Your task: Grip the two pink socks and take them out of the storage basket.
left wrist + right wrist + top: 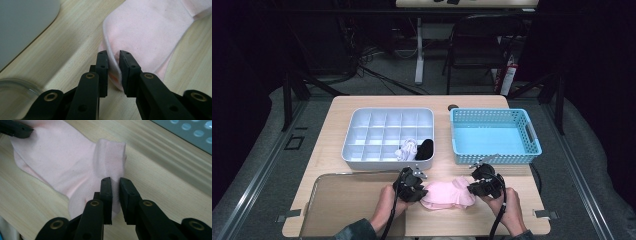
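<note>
A pale pink sock (pixel 446 196) lies flat on the wooden table near its front edge, between my two grippers. My left gripper (pixel 422 192) is shut on the sock's left end; in the left gripper view its jaws (pixel 113 56) pinch a folded edge of the sock (pixel 150 32). My right gripper (pixel 471 189) is shut on the sock's right end. In the right gripper view its jaws (pixel 115 182) clamp the ribbed cuff of the sock (pixel 62 157), and the left gripper's jaw tip (pixel 15 128) shows at the far end.
A white compartment tray (pixel 362 145) behind the left gripper holds a white sock (pixel 407 149) and a black sock (pixel 424 149). An empty blue basket (pixel 532 142) stands behind the right gripper. A clear flat tray (pixel 342 200) lies at the front left.
</note>
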